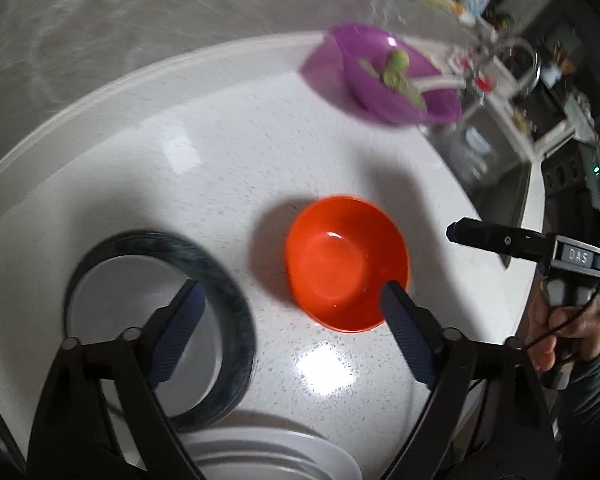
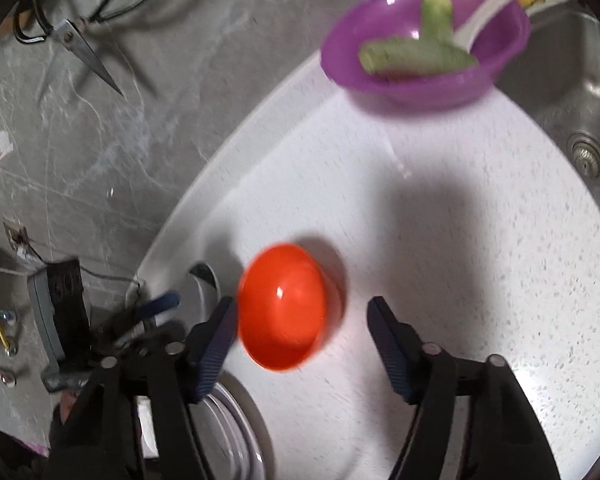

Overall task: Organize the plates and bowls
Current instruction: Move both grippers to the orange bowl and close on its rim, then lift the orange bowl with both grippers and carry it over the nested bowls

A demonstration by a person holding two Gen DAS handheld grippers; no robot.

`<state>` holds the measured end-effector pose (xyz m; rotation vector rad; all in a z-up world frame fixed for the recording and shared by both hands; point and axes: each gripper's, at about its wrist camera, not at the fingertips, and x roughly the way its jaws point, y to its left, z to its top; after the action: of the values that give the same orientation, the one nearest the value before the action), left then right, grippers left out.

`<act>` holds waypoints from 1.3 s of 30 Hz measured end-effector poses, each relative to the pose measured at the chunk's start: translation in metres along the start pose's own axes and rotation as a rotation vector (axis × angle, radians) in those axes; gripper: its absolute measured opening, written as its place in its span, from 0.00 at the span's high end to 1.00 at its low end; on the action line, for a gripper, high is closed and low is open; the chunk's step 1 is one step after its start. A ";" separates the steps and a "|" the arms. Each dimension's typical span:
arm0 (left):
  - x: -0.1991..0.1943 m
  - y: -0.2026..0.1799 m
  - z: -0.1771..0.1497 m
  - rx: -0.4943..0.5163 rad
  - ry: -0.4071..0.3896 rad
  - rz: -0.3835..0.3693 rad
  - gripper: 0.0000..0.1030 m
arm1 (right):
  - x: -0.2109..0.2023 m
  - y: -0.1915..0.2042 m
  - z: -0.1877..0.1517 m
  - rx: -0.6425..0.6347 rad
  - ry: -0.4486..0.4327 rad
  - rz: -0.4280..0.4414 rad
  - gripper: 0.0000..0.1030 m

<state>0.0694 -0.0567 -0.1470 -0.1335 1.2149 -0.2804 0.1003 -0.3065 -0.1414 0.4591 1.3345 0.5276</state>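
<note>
The surface is a white speckled round top, bordered by grey stone and, at the far right, a steel sink.

A dark-rimmed plate lies at the near left of the surface. A stack of white plates sits at the nearest edge, just beside it.

The purple bowl stands at the far edge next to the sink. It holds green food pieces and a white utensil, so it is not ready for stacking.

The orange bowl stands upright and empty near the centre, apart from the plates and well apart from the purple bowl.

The left gripper hovers over the near surface, fingers spread wide with nothing between them; one tip overlaps the plate in view, the other the orange bowl's near rim. The right gripper hangs with its jaws apart, framing the orange bowl but apparently above it, pads not pressing.

Judged step: both grippers are free, and the orange bowl is the likely next item. The next move calls for lowering one gripper so one finger goes inside the rim and one outside, then closing on the wall. The smooth, thin rim may slip.
</note>
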 end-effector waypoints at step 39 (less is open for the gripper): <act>0.073 0.014 0.020 -0.063 0.161 -0.084 0.91 | 0.063 -0.017 0.001 0.012 0.169 -0.073 0.83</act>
<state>0.1137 -0.0648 -0.2101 -0.2200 1.3806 -0.3311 0.1125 -0.2823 -0.2013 0.3802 1.5112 0.5062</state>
